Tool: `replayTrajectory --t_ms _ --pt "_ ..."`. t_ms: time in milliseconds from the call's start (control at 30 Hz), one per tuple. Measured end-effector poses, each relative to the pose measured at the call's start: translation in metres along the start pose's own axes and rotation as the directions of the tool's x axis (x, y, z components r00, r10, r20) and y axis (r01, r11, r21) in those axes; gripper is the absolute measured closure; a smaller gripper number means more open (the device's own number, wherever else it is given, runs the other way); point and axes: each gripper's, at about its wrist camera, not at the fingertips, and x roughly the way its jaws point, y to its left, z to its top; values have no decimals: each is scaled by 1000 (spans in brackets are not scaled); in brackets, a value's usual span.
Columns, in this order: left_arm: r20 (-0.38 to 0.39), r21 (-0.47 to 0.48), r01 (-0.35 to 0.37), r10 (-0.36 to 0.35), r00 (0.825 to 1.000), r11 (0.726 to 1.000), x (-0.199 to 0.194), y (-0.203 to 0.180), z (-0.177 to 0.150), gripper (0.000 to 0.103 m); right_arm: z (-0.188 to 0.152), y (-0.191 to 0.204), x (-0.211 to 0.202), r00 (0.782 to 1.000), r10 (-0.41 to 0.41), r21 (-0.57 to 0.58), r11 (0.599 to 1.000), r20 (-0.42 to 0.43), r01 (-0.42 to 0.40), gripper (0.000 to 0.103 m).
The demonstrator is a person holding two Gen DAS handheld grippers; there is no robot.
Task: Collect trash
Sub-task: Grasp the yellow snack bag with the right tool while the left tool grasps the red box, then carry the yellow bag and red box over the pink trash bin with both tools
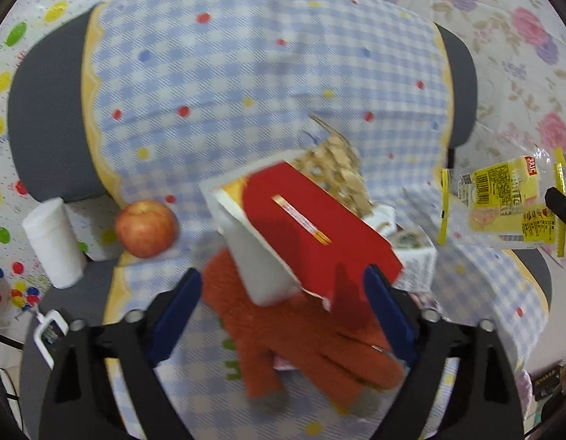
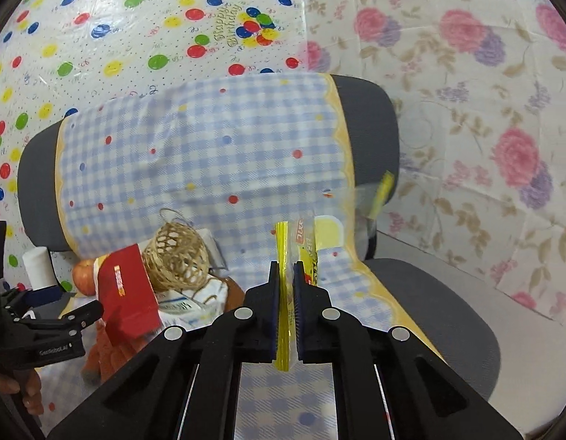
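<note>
Your right claw [image 2: 286, 278] is clamped on the yellow wrapper [image 2: 287, 256], held above the chair seat's [image 2: 448, 311] right edge. Your left claw [image 1: 283, 293] gapes apart around the red box [image 1: 312, 234].

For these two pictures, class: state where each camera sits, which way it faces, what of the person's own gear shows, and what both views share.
Left wrist: sits on the left gripper, facing down its open blue fingers at the red box, orange glove and apple on the checked cloth.
Right wrist: sits on the right gripper, facing the chair back; its fingers clamp the yellow wrapper; the left gripper shows at the left edge.
Shared: red box, wicker ball, apple, yellow wrapper, checked cloth.
</note>
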Motion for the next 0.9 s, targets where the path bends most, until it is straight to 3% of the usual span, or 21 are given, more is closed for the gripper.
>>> replayTrajectory --t_ms 67,233,300,400,433,467,567,733,900 --pt "-20 -11 21 -21 1000 1000 4 -4 -3 31 -6 -4 -4 1000 -2 -9 1000 -8 2 95" --pt "-42 -45 36 -38 998 998 18 -8 1 34 -13 -8 -7 999 11 -16 1000 -30 -11 95" --pt "-44 -50 35 -37 998 998 23 -10 5 40 -13 -9 -8 999 12 -19 1000 -33 -12 95" --pt "-47 -51 25 -27 999 998 29 -15 9 57 -13 -9 -9 999 10 -21 1000 -30 -10 95" --pt "-41 -50 22 -24 999 999 28 -16 11 68 -13 -9 -11 1000 5 -27 1000 -26 -6 95" --pt "-27 -47 18 -19 999 999 27 -17 12 78 -12 -10 -13 1000 3 -30 1000 -21 -4 95" --pt "38 -31 27 -26 999 999 12 -16 18 94 -8 -12 -20 1000 -11 -51 999 -3 11 95" --pt "155 12 51 -52 986 999 -21 -17 30 103 4 -15 -30 1000 -7 -63 998 30 9 95" --pt "220 51 92 -101 970 994 -53 -25 34 103 11 -25 -41 999 30 -28 999 25 -30 95"
